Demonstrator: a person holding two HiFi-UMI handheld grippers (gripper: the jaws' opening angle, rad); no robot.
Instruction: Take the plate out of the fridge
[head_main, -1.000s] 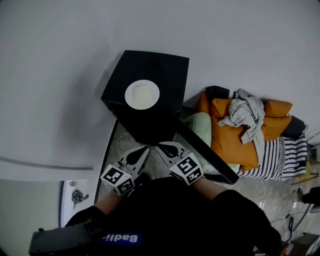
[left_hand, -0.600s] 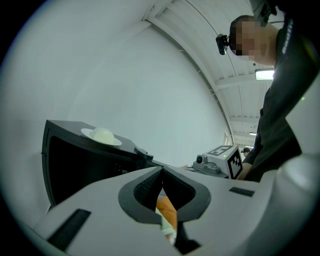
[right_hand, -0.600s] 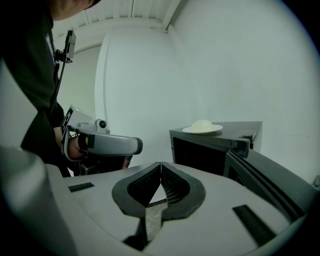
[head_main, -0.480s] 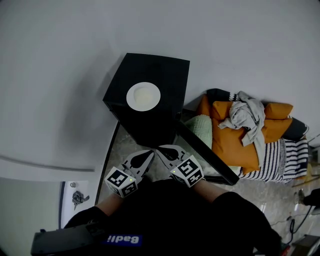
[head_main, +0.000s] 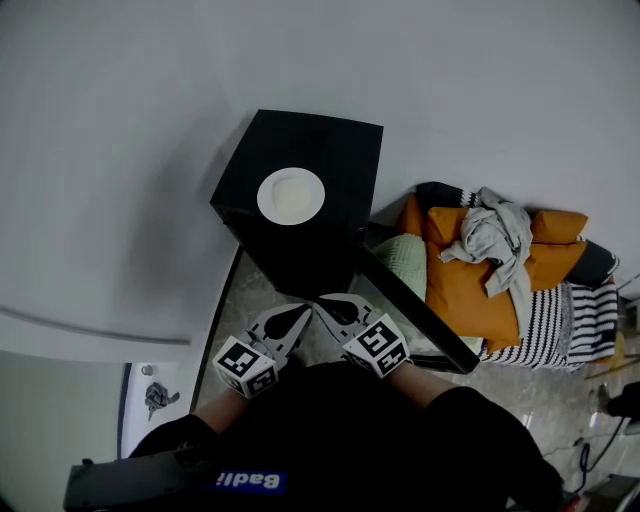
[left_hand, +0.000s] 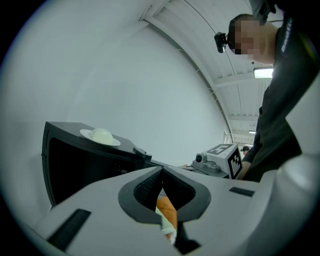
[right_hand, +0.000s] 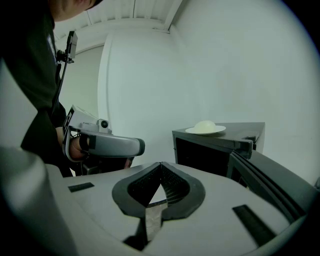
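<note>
Head view: the left tongs (head_main: 294, 312) and the right tongs (head_main: 324, 303), both pressed shut and empty, are held low against the person's body, tips angled towards each other. The white round plate (head_main: 265, 197), carrying a pale domed lump (head_main: 291, 196), sits on top of the black box-shaped fridge (head_main: 330, 140), not inside it. It lies straight ahead of the tongs and well apart from them, a shade closer in line with the left pair. The black fridge door (head_main: 410, 305) hangs open on the right pair's side. Being round, the plate offers no long axis.

Left gripper view: the left tongs (left_hand: 161, 173) have their pads together with nothing between them. The plate (left_hand: 86, 133) shows up and to the left, on the fridge (left_hand: 75, 170).

Right gripper view: the right tongs (right_hand: 161, 166) are likewise closed on nothing. The plate (right_hand: 220, 129) stands up and to the right, above the dark fridge opening (right_hand: 200, 155), with the door (right_hand: 270, 175) alongside. By the look of it, the plate is already out.
</note>
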